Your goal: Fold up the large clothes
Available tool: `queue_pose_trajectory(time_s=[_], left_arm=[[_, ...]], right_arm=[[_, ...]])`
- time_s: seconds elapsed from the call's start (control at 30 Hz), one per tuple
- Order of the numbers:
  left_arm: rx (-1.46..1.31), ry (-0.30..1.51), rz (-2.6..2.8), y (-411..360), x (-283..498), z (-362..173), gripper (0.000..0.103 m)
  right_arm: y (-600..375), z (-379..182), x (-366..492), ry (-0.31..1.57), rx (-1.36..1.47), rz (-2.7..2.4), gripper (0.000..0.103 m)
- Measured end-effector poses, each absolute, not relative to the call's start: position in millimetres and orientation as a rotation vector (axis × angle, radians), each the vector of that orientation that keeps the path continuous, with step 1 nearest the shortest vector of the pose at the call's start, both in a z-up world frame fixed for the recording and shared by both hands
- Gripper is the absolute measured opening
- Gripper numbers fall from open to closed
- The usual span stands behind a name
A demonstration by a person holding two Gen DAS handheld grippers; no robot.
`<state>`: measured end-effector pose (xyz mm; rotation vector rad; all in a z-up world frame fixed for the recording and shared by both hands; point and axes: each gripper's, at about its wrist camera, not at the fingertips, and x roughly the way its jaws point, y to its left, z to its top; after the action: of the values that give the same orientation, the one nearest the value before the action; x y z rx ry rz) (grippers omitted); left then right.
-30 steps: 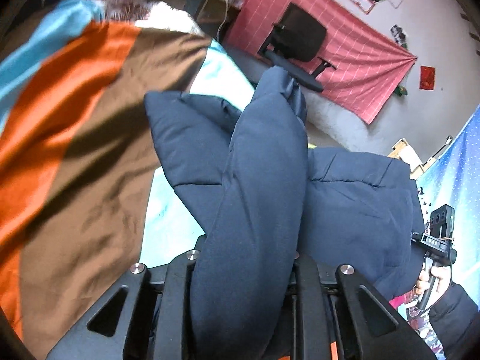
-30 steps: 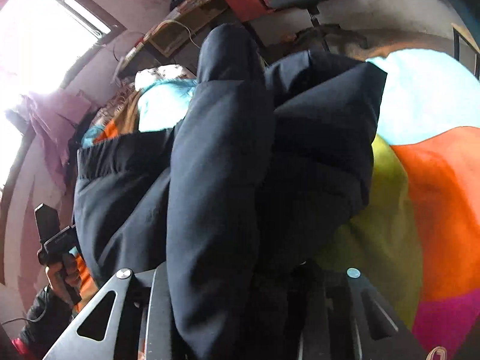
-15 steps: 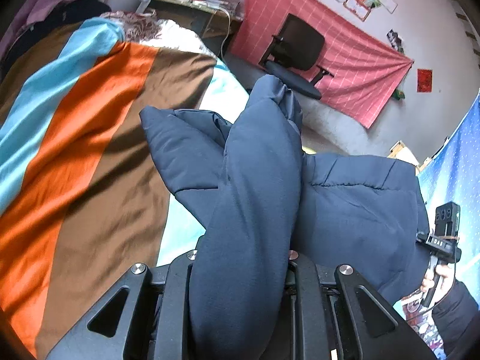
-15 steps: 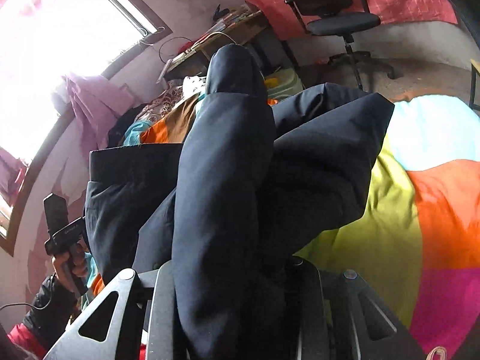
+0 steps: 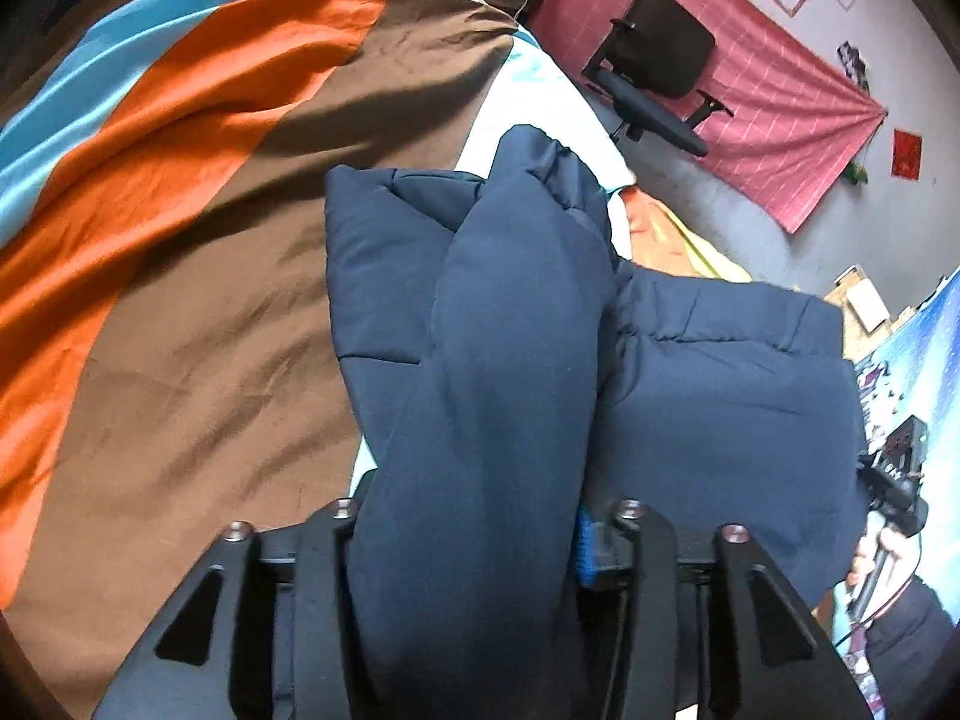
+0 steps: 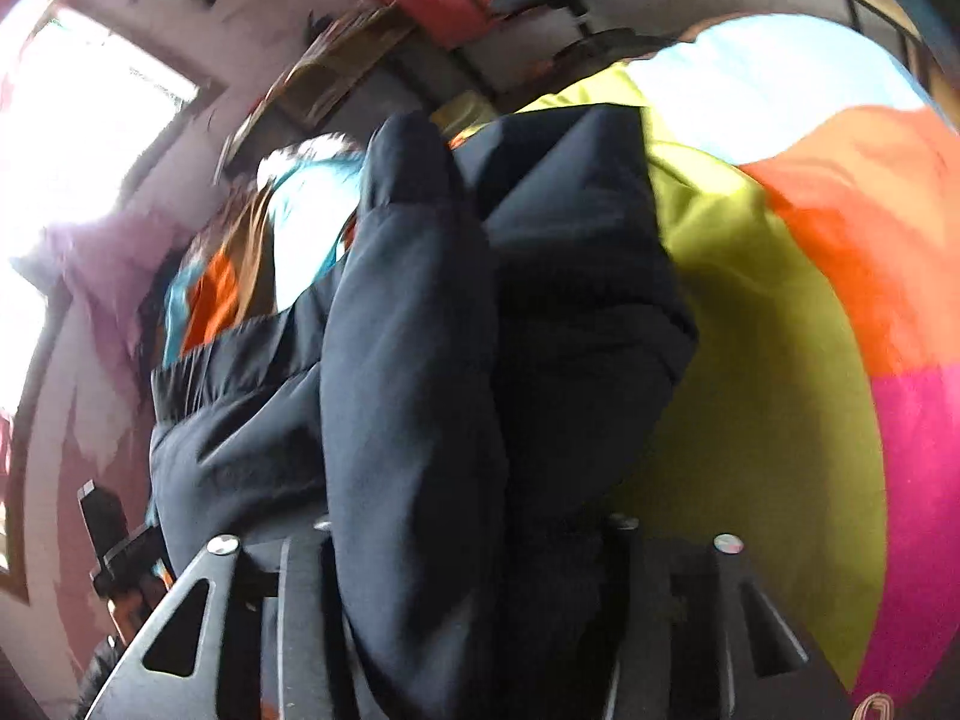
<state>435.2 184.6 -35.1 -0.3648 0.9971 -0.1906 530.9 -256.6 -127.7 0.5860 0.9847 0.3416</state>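
Observation:
A large navy padded jacket hangs folded between both grippers above a bed. My left gripper is shut on a thick fold of the jacket, which bulges forward over its fingers. My right gripper is shut on the other end of the jacket, and the cloth hides its fingertips. The right gripper also shows in the left wrist view at the far right, held in a hand. The left gripper shows in the right wrist view at the lower left.
The bed has a striped cover, orange, brown and light blue on one side, yellow-green, orange and pink on the other. A black office chair stands before a pink wall cloth. A bright window lies left.
Both grippers have tilted down toward the bed with the jacket still held. The bed cover fills more of both views. The right wrist view is blurred by motion.

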Motion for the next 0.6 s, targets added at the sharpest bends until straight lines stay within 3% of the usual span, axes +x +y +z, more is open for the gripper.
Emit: queue_pose_trajectory(time_s=[0.13,0.37,0.5,0.6], left_arm=[[-0.412,1.026,-0.141,192,437,-34,0.058],[-0.435,0.936,-0.014,205,409,-3,0.078],[-0.472,0.884,-0.035,204,384,21,0.079],[-0.465,0.852,-0.038,196,370,38,0.086]], right_arm=[[-265,-133,531,0.97,0.619,0.312,0.06],[-259,-99,500,0.918,0.538,0.196,0.098],[-248,-73,477,0.863,0.431,0.176,0.103],[-237,-60,458,0.809,0.365,0.165,0.103]])
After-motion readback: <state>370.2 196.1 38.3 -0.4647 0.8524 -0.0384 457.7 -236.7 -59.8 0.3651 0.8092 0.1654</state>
